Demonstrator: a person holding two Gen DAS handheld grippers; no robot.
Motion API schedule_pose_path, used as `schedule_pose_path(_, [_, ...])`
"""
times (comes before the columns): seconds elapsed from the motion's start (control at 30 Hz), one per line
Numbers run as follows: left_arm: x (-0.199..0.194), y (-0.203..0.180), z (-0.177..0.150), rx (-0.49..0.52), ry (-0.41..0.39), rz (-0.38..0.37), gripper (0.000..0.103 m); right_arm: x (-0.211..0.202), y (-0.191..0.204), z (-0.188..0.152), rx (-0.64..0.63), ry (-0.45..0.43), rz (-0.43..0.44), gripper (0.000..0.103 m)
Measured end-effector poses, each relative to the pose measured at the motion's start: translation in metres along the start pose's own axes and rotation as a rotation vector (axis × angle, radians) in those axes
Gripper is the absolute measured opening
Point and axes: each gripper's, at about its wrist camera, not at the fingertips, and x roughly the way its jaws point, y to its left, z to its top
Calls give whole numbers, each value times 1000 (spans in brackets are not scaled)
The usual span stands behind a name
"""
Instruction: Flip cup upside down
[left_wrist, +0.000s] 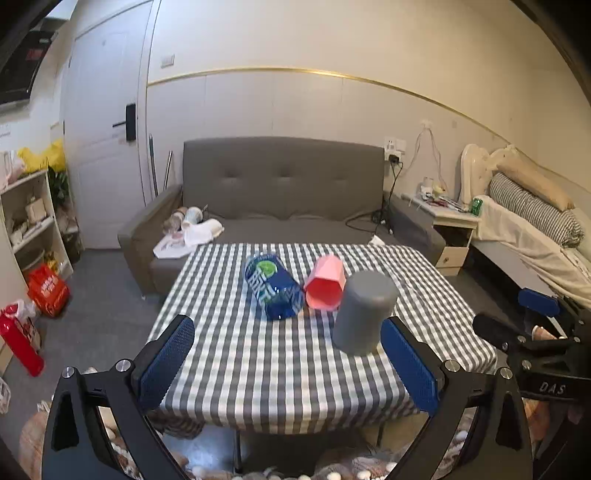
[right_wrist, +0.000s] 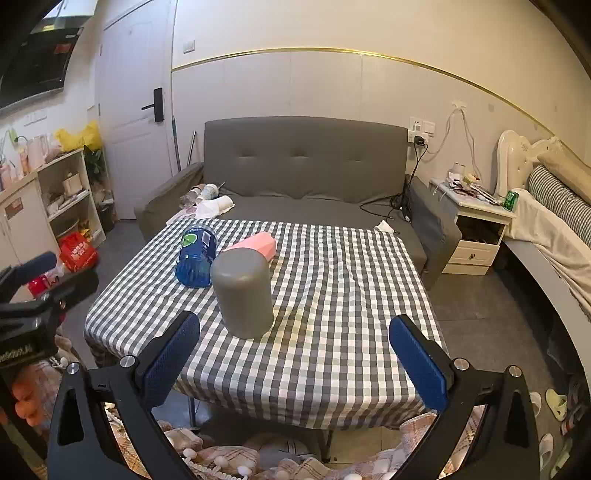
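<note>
A grey cup (left_wrist: 364, 312) stands upside down on the checked tablecloth (left_wrist: 280, 362), closed base up; it also shows in the right wrist view (right_wrist: 243, 293). A pink cup (left_wrist: 325, 282) lies on its side behind it, mouth toward the left wrist camera, also visible in the right wrist view (right_wrist: 256, 244). A blue bottle (left_wrist: 272, 290) lies on its side left of the pink cup, also in the right wrist view (right_wrist: 196, 255). My left gripper (left_wrist: 288, 360) is open and empty, near the table's front edge. My right gripper (right_wrist: 295, 356) is open and empty, the grey cup just beyond its left finger.
A grey sofa (left_wrist: 282, 192) stands behind the table. A nightstand (right_wrist: 476, 229) and a bed (right_wrist: 554, 221) are at the right. Shelves (left_wrist: 29, 218), a red bag (left_wrist: 48, 290) and a red canister (left_wrist: 18, 339) are at the left. The right gripper's body (left_wrist: 535, 343) shows at the right of the left wrist view.
</note>
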Motion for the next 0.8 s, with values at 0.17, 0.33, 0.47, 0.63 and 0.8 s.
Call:
schedule_pose_path(0.17, [3, -2, -2, 21, 10, 3, 103, 3, 0, -4, -11, 9, -13, 103])
schedule_pose_path(0.33, [5, -1, -4, 13, 25, -1, 103, 3, -3, -5, -3, 13, -12, 103])
schedule_pose_path(0.47, [5, 1, -3, 7, 22, 5, 103, 3, -3, -5, -5, 13, -11, 103])
schedule_pose_path(0.63, [5, 1, -2, 4, 24, 7, 103, 3, -2, -4, -4, 13, -8, 103])
schedule_pose_path(0.8, [5, 1, -2, 7, 27, 6, 103, 4, -2, -4, -5, 13, -8, 103])
